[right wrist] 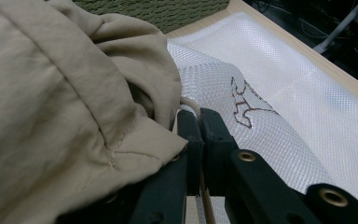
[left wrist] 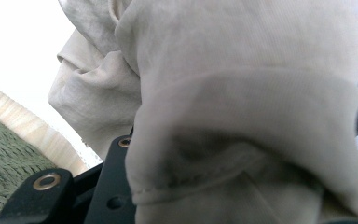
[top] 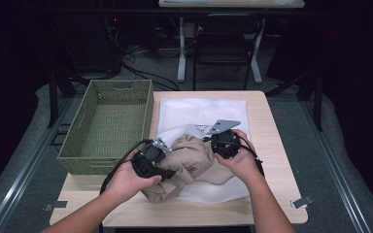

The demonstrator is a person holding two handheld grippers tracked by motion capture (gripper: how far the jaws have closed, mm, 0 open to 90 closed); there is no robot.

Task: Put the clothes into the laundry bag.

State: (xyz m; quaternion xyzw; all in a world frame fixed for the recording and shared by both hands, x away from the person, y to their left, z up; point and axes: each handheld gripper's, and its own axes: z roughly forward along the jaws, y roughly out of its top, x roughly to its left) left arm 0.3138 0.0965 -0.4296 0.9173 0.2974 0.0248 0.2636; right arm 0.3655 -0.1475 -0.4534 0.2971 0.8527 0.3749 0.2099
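At the left of the high view stood a green woven basket [top: 108, 124] on the wooden table [top: 272, 194]. Just right of it, at lower centre, the left gripper [top: 161, 165] was buried in a bunched tan garment [top: 192, 160]; in the left gripper view the cloth [left wrist: 242, 116] draped over the jaws, so whether they pinched it could not be told. The garment lay on a white mesh sheet [top: 204, 109]. Right of centre, the right gripper [right wrist: 199, 122] had its jaws pressed together on the garment's edge [right wrist: 74, 107].

Basket [top: 108, 124] blocks the left (table's [top: 272, 145] right edge stays free).
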